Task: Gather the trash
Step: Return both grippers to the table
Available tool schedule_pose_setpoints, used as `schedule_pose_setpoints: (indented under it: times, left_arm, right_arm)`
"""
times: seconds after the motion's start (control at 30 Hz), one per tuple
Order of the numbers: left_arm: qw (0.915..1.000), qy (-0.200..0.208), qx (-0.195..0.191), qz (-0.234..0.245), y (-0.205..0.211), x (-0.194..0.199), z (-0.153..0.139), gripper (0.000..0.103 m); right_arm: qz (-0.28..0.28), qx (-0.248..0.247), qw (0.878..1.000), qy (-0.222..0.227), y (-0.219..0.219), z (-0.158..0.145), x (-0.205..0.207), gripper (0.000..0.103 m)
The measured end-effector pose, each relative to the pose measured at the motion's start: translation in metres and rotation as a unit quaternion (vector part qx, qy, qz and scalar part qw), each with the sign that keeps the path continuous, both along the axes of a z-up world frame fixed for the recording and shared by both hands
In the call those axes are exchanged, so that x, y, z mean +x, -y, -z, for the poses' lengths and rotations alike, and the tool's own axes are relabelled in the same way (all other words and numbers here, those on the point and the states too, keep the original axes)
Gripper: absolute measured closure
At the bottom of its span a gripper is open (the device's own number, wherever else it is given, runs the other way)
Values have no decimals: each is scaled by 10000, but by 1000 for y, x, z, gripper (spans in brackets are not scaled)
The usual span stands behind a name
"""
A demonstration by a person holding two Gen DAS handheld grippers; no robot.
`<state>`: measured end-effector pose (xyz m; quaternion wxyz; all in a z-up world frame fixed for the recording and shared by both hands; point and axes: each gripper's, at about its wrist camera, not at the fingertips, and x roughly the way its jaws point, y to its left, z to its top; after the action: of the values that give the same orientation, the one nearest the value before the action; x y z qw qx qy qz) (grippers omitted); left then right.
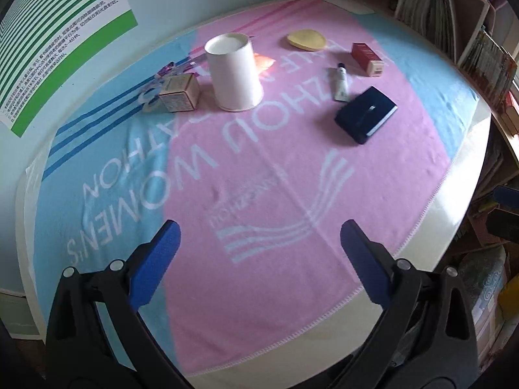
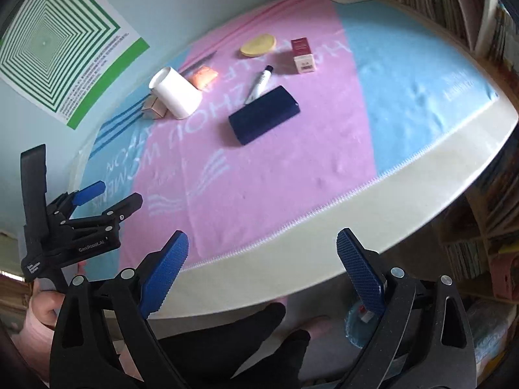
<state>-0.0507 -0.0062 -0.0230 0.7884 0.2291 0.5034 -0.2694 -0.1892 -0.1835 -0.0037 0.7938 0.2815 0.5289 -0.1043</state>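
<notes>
A white paper cup (image 1: 233,73) stands upright on a pink and blue towel (image 1: 259,168); it also shows in the right wrist view (image 2: 175,92). Beside it lie a small tan box (image 1: 180,92), an orange wrapper (image 1: 264,61), a white tube (image 1: 340,82), a red and white box (image 1: 368,58), a yellow pad (image 1: 306,40) and a dark blue case (image 1: 366,114). My left gripper (image 1: 259,249) is open and empty over the near towel. My right gripper (image 2: 262,262) is open and empty at the table's front edge, and it sees the left gripper (image 2: 107,196) at left.
The table (image 2: 389,201) is white with a bare front rim. A green striped poster (image 1: 48,32) hangs on the wall at left. Bookshelves (image 1: 454,26) stand at right. A purple wrapper (image 1: 168,68) and a clear tape roll (image 1: 150,97) lie behind the tan box.
</notes>
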Motion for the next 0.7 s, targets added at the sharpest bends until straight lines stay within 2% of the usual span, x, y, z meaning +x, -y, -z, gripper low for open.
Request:
schedule_pose_setpoints:
  times: [0.33,0.7]
  left_arm:
    - [9988,-22,3,-482,-34,87,-1,6]
    - [9971,-396,-149,-633,-34,136,16,6]
  right_arm:
    - [-583,-130,9982,26,-23,-3,91,11]
    - [-883,-187,9959,54,-30,5,165,11]
